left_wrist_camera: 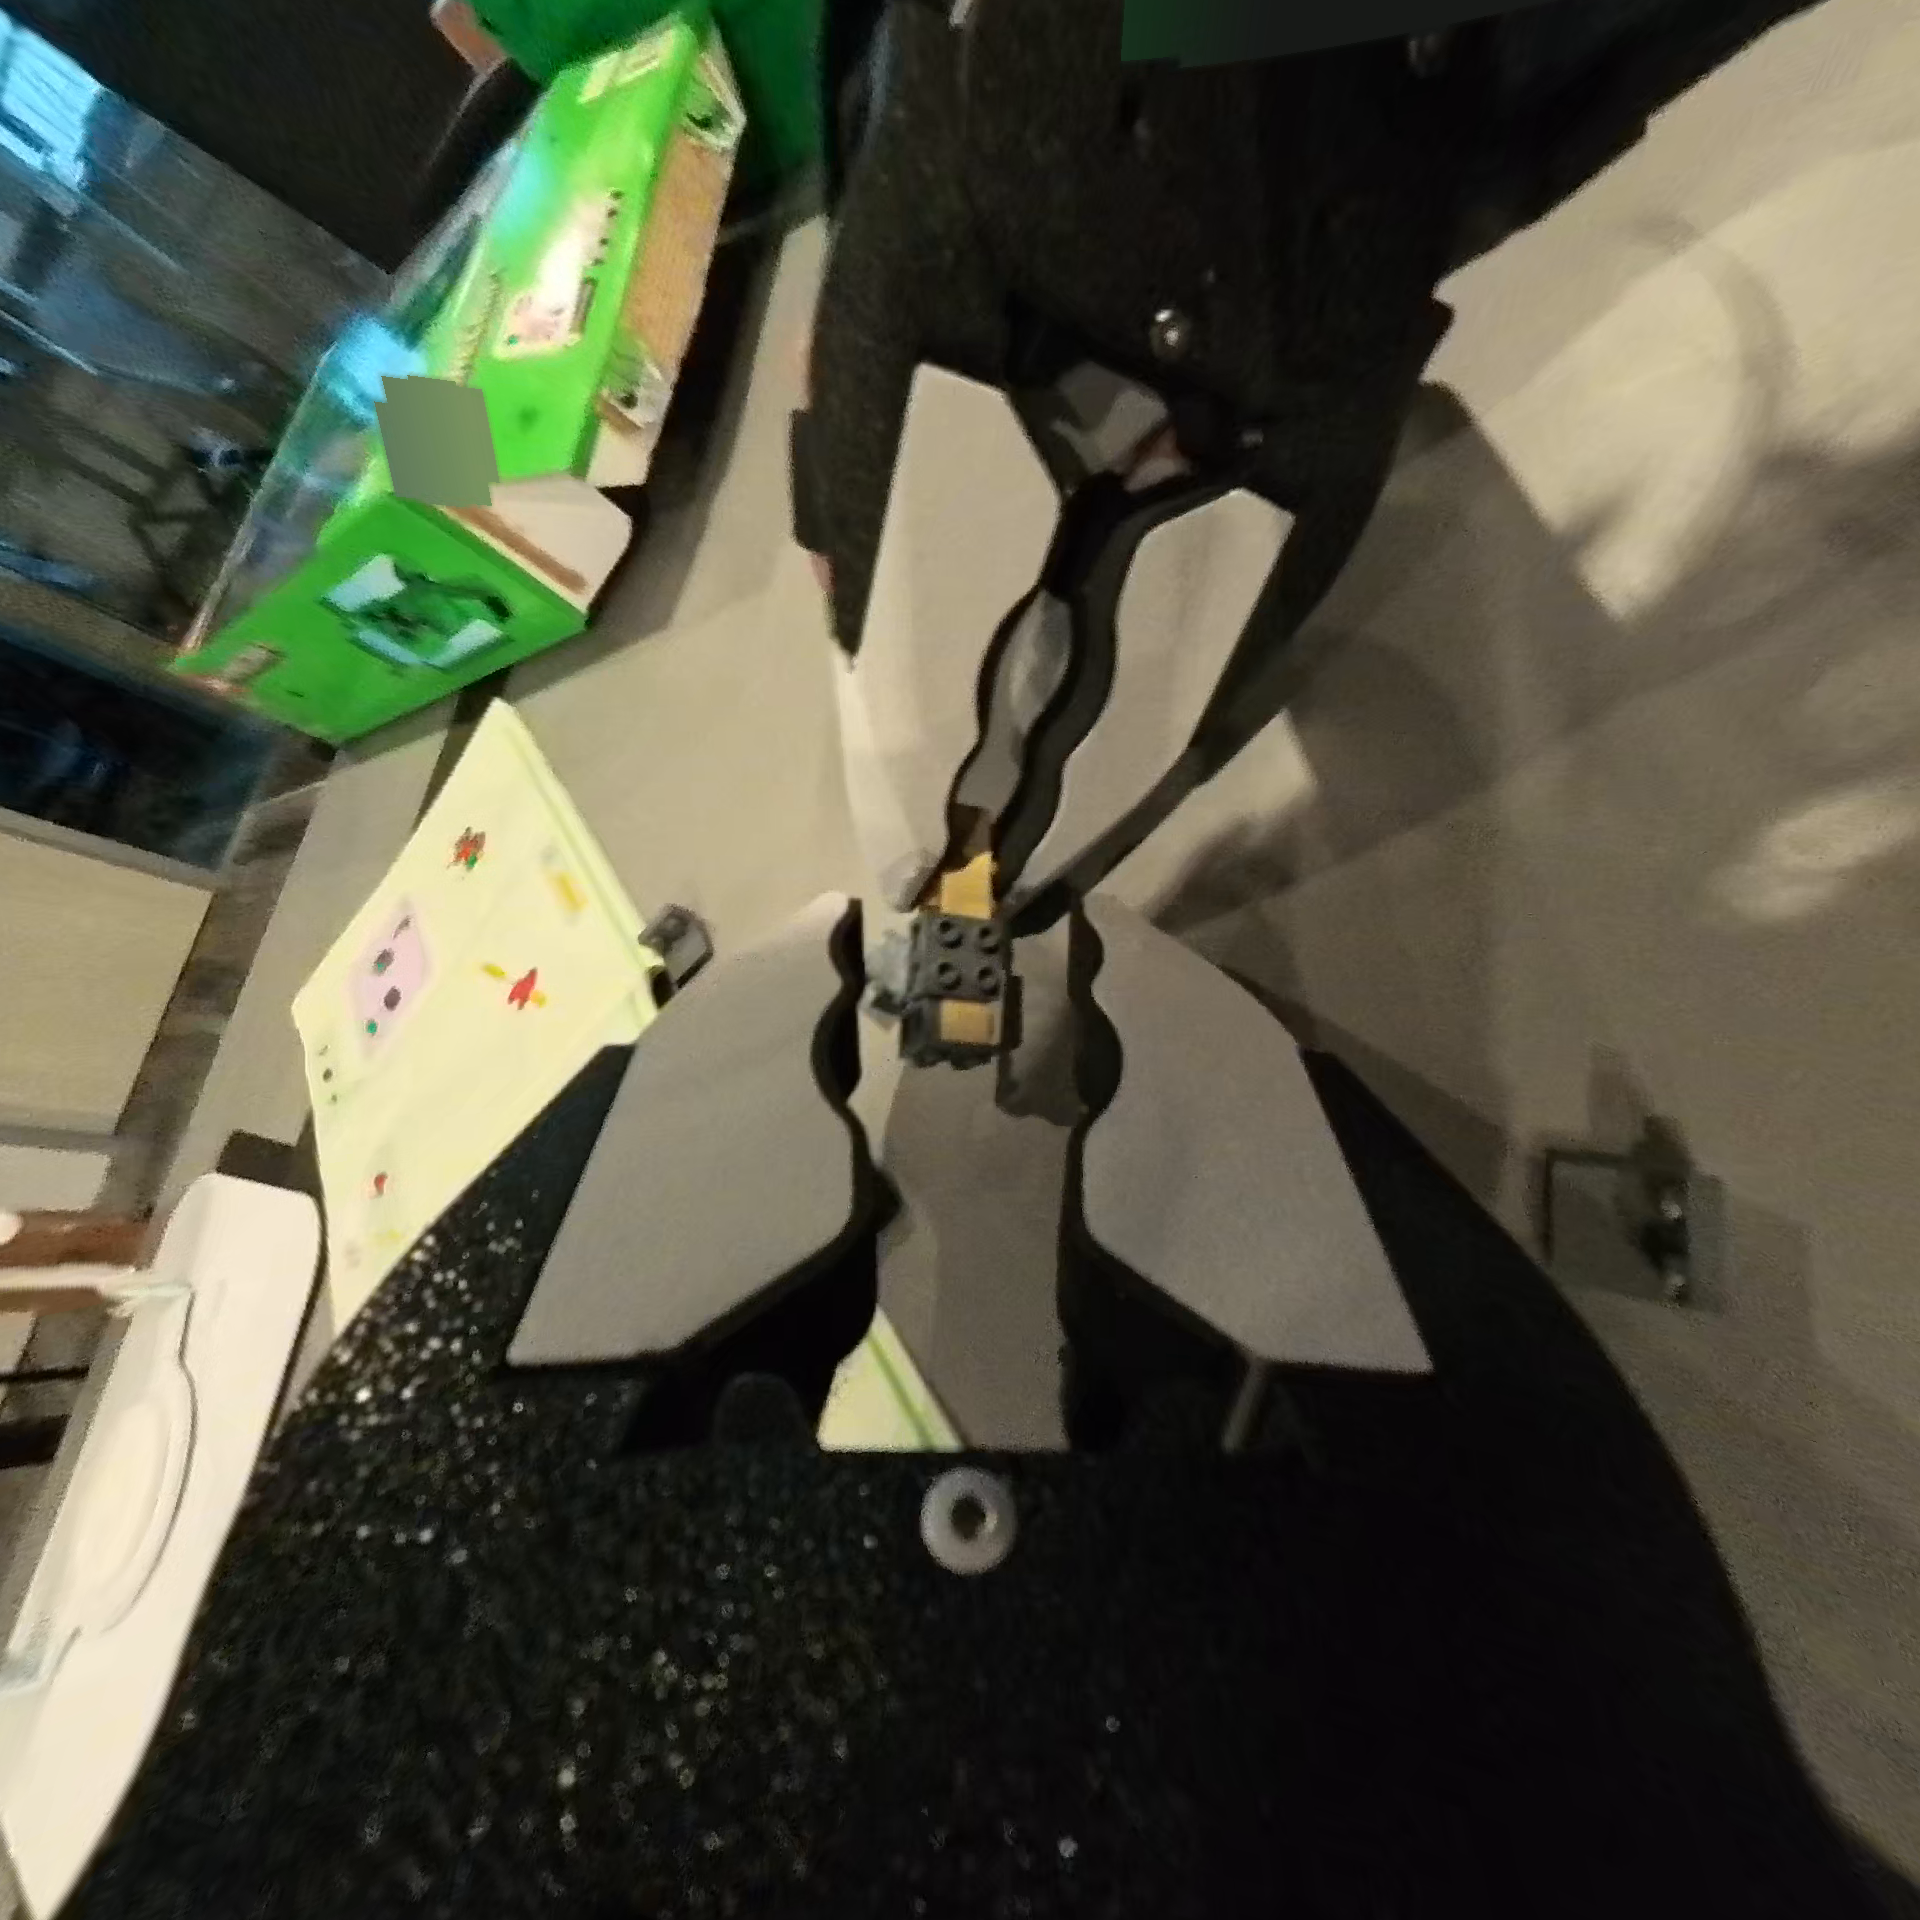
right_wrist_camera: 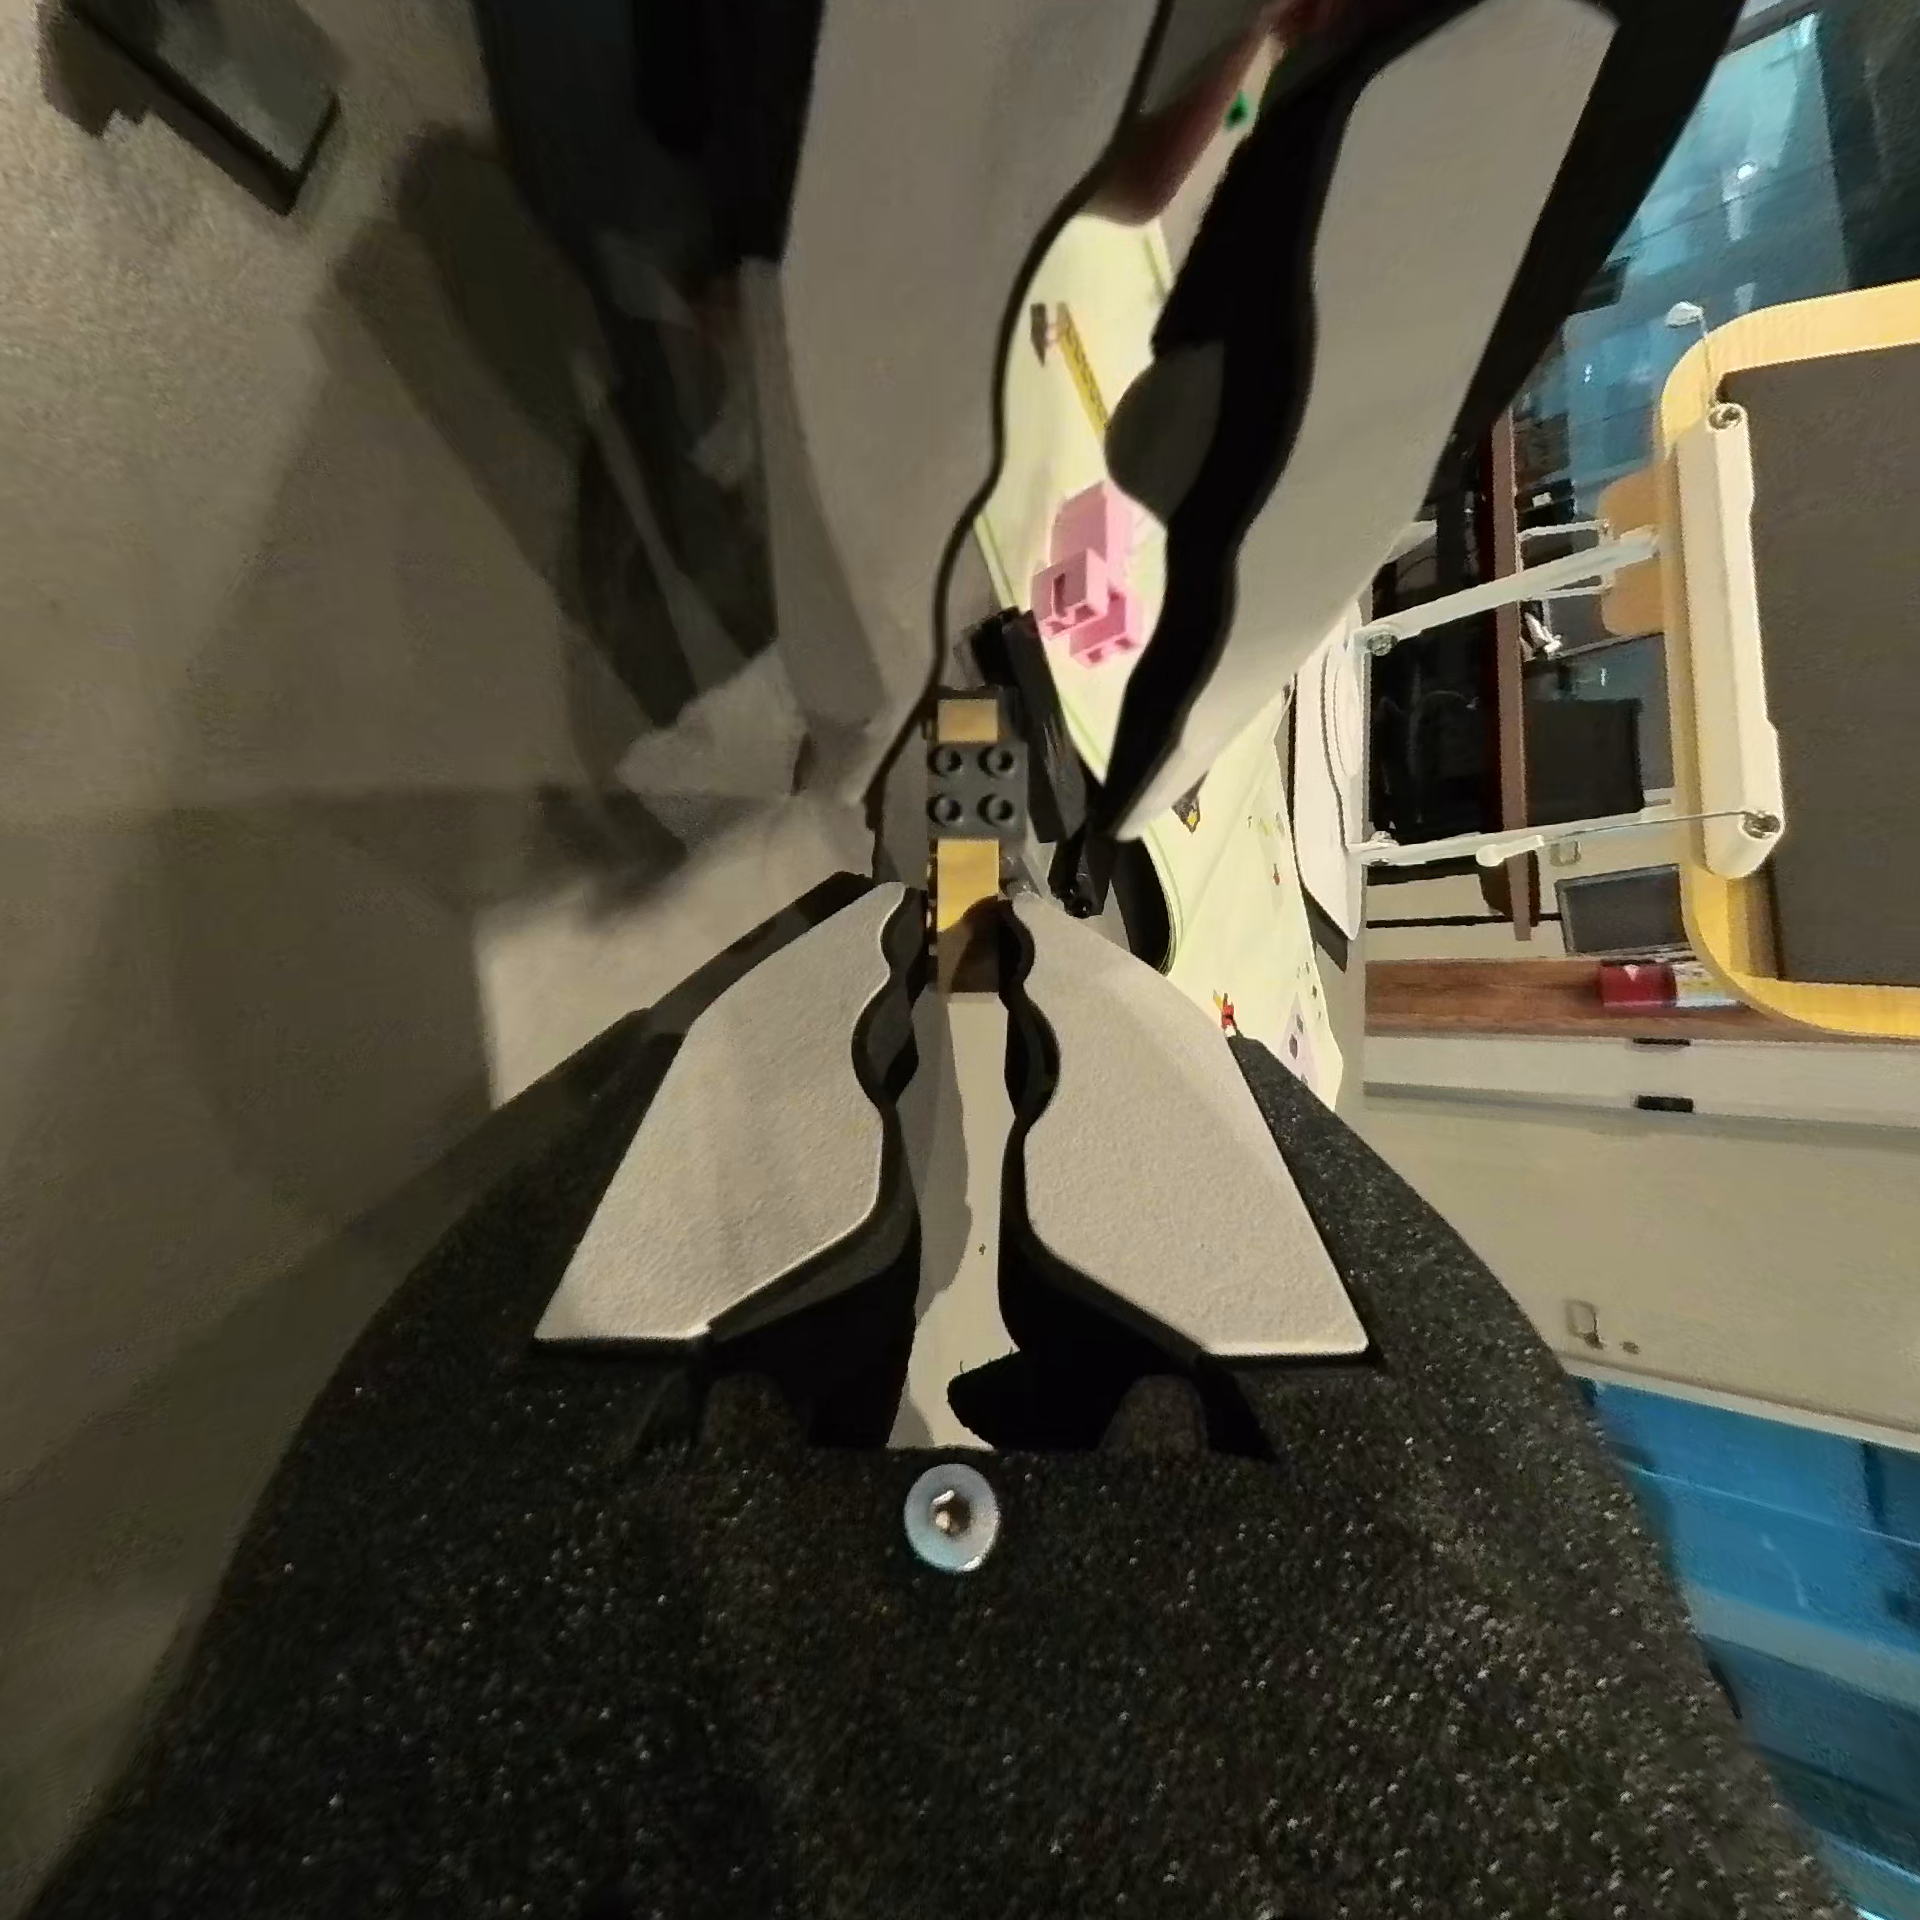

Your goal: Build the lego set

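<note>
A small lego assembly (left_wrist_camera: 961, 961), a dark grey studded brick on tan pieces, hangs in the air above the table between my two grippers, which face each other. In the left wrist view my left gripper (left_wrist_camera: 961, 971) is closed on the sides of the dark grey brick. My right gripper (left_wrist_camera: 971, 873) comes in from above and pinches the far tan end. In the right wrist view my right gripper (right_wrist_camera: 964, 914) is shut on the tan piece (right_wrist_camera: 966, 878), with the dark grey brick (right_wrist_camera: 977, 795) just beyond it in the left gripper (right_wrist_camera: 987, 821).
A green lego box (left_wrist_camera: 468, 416) and the pale instruction sheet (left_wrist_camera: 468, 987) lie to the left on the grey table (left_wrist_camera: 1558, 831). A pink lego pig (right_wrist_camera: 1091, 592) stands on the sheet. Dark loose pieces (left_wrist_camera: 1621, 1216) (left_wrist_camera: 675, 935) lie on the table. A white tray (left_wrist_camera: 156, 1403) is at the left edge.
</note>
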